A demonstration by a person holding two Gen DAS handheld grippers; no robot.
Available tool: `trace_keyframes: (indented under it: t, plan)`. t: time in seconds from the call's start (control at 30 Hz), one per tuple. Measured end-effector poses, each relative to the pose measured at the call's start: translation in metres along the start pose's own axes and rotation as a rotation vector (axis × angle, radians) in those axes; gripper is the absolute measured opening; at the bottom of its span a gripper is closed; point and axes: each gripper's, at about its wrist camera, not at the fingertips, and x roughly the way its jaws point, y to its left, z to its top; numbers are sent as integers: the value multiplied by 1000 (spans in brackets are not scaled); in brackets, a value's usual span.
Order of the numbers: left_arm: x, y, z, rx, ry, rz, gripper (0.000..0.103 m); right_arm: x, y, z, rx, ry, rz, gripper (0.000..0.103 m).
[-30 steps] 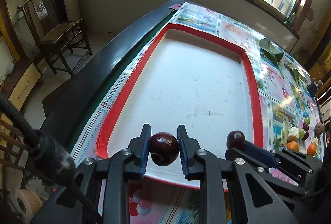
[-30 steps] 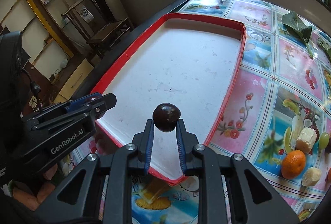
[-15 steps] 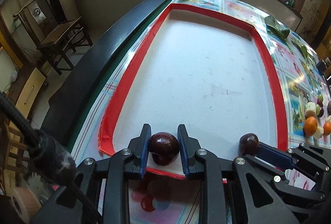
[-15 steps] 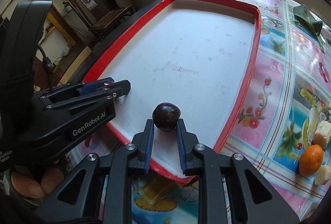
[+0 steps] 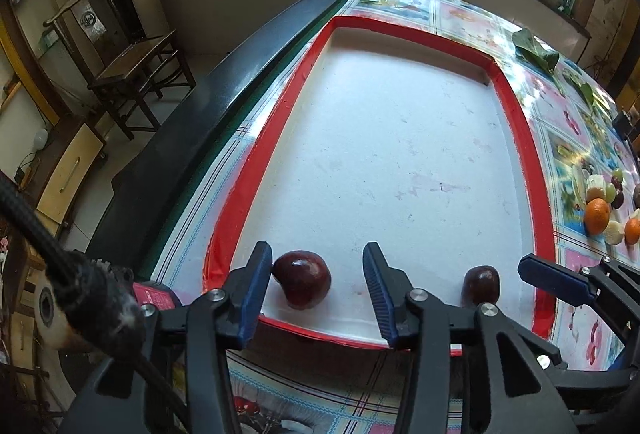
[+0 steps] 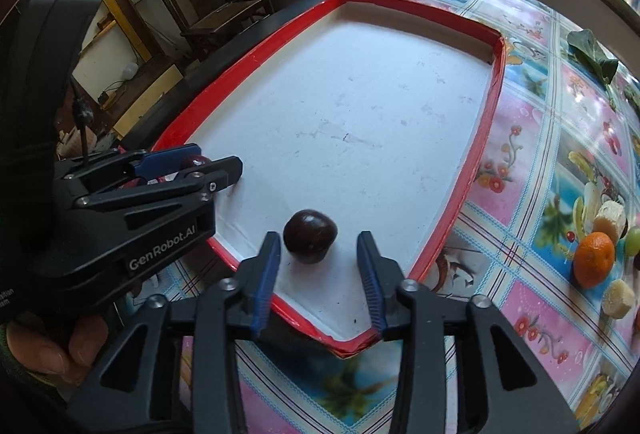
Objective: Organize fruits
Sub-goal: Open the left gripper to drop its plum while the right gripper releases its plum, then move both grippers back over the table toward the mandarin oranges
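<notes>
Along the near edge of a red-rimmed white tray (image 5: 532,169), the left gripper (image 5: 318,276) has just opened around one dark plum (image 5: 303,279) resting there, while beside it the right gripper (image 6: 318,256) has likewise released a second plum (image 6: 310,235).

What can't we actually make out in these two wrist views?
- Right wrist: dark fruit in the left hand-held gripper, mostly hidden by its fingers.
- Left wrist: second fruit's base, hidden by the gripper frame.
- Both: fruit pile at the right edge, cut off and small.
</notes>
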Motion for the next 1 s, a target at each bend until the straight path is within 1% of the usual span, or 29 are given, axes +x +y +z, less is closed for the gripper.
trace_keyframes:
  t: [0.13,0.17,0.27,0.37,0.5,0.67,1.0]
  plan:
    - [-12,-1,0,-10,-28,0,53,-20,-10,-4,19,-37,7,52]
    - [-15,-2,-1,-13,-31,-2,55,-26,-13,-6,27,-47,9,52]
    - [-23,-10,-4,-10,-44,-8,56,-46,-26,-17,58,-77,11,52]
    - [-33,-24,-7,-5,-61,-12,58,-64,-43,-34,102,-94,7,54]
    - [-47,-46,-12,24,-90,-9,60,-77,-64,-53,164,-103,-16,54]
    - [-59,-71,-18,50,-104,-51,60,-93,-89,-74,231,-118,-47,54]
    - [-68,-119,-29,140,-93,-110,61,-121,-133,-112,348,-143,-101,54]
